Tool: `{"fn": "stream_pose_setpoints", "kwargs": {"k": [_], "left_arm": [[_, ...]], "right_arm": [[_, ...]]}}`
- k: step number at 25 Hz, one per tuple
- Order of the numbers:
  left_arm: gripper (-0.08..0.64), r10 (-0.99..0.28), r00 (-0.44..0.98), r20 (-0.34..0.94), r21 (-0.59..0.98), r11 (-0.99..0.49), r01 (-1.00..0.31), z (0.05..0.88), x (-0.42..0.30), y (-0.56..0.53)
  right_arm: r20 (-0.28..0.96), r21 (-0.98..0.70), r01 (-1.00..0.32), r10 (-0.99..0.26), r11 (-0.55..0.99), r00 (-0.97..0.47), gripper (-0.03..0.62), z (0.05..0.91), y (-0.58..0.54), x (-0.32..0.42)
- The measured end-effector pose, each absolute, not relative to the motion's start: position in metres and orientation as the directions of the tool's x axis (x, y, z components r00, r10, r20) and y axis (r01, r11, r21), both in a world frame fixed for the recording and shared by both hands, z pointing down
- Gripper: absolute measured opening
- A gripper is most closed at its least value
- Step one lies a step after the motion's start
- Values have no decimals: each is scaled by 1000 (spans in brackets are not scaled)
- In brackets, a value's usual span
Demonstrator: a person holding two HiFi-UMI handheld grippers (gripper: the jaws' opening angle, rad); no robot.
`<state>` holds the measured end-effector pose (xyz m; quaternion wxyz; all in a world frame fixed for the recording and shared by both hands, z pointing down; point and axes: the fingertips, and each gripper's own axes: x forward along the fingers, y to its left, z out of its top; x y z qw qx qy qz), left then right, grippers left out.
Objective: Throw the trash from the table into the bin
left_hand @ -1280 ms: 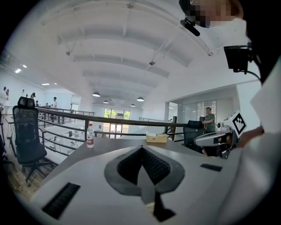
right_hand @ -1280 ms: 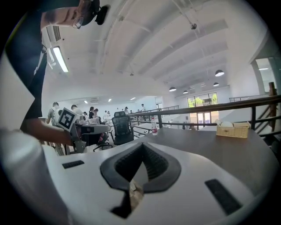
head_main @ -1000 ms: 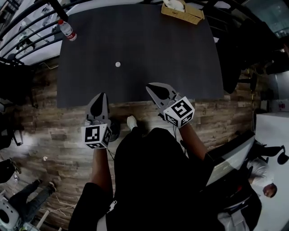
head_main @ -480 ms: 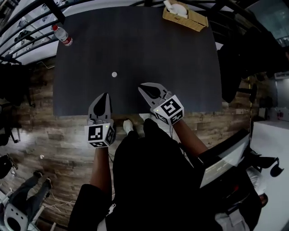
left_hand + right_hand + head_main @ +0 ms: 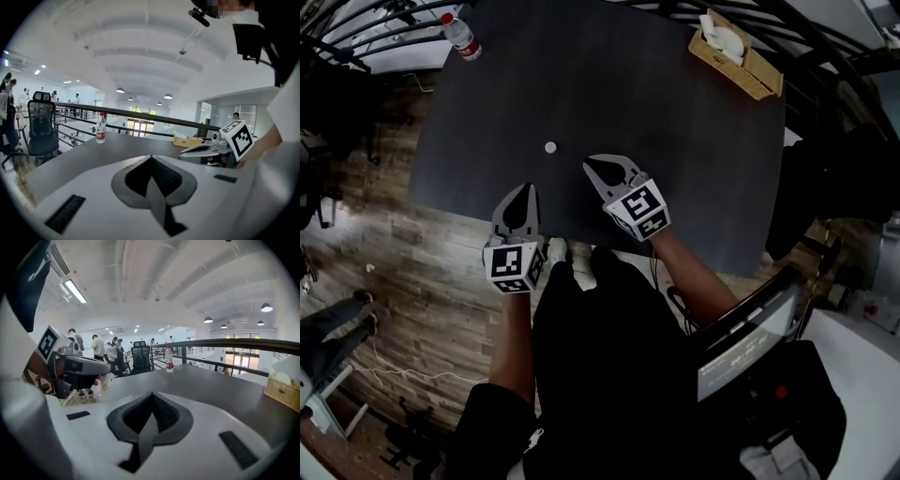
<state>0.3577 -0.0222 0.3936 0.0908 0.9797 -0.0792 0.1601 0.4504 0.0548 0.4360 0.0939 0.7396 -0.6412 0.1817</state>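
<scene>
Dark grey table (image 5: 675,141) carries a small white scrap (image 5: 550,147) lying just ahead of and between the left gripper (image 5: 525,189) and right gripper (image 5: 593,166), both empty with jaws pressed together, neither touching it

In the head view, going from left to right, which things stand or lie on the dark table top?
water bottle -> small white round thing -> woven basket

My table (image 5: 675,141): smooth matt dark grey | floor (image 5: 422,272): rough wood planks | basket (image 5: 761,81): woven straw | bottle (image 5: 467,39): clear plastic
</scene>
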Motion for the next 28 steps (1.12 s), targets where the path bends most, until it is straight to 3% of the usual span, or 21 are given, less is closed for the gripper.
{"fn": "stream_pose_setpoints", "kwargs": {"k": [16,19,22,28], "left_arm": [[9,-302,853,427,142,-908,-393,453,351,-30],[9,-316,844,434,154,-897,-415,459,350,-31],[9,-345,824,449,164,-875,-456,464,337,-30],[9,-397,784,477,148,-843,-517,469,311,-37]], "right_arm": [[542,-59,-998,-838,35,-61,10,534,-13,459],[586,-46,-997,-806,63,-78,100,559,-28,459],[623,-46,-995,-776,87,-97,137,576,-37,459],[661,-46,-993,-742,108,-111,147,591,-56,464]]}}
